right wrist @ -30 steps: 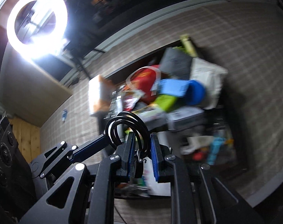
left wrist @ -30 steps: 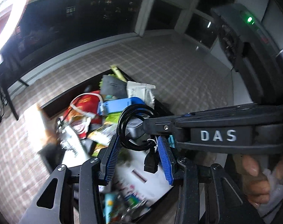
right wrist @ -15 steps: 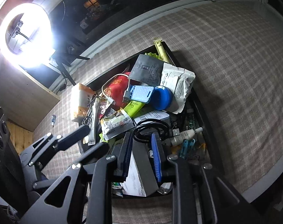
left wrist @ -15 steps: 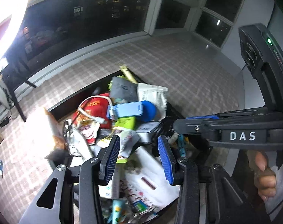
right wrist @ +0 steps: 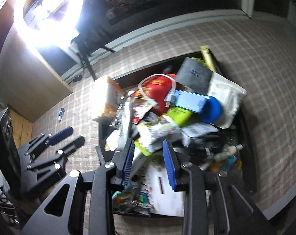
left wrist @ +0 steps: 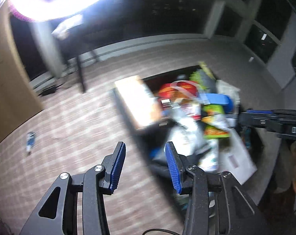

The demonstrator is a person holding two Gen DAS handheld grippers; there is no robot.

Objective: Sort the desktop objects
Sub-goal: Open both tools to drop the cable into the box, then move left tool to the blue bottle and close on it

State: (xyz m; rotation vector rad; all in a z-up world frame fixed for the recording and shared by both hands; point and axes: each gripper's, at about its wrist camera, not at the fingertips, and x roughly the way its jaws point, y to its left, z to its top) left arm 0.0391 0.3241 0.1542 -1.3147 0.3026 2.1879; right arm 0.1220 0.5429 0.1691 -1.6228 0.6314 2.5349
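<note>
A black tray (right wrist: pixel 245 125) on the checked tablecloth is heaped with objects: a red pouch (right wrist: pixel 157 92), a light blue case (right wrist: pixel 189 101), a blue round tub (right wrist: pixel 212 109), a dark grey pouch (right wrist: pixel 195 76) and a coiled black cable (right wrist: pixel 210 143). My right gripper (right wrist: pixel 149 156) is open and empty above the tray's near side. My left gripper (left wrist: pixel 145 162) is open and empty over the tablecloth by the tray's (left wrist: pixel 126 115) left edge; it also shows in the right wrist view (right wrist: pixel 69 139). The left wrist view is blurred.
A small blue object (right wrist: pixel 61 113) lies on the tablecloth (right wrist: pixel 265 62) left of the tray, also in the left wrist view (left wrist: pixel 30 139). A ring light (right wrist: pixel 48 11) glares at upper left. A wooden cabinet (right wrist: pixel 30 82) stands left. An orange-white packet (right wrist: pixel 107 96) leans at the tray's left edge.
The right gripper has let go of the black cable, which now lies in the tray, and its jaws have opened. The left gripper has swung left, away from the tray.
</note>
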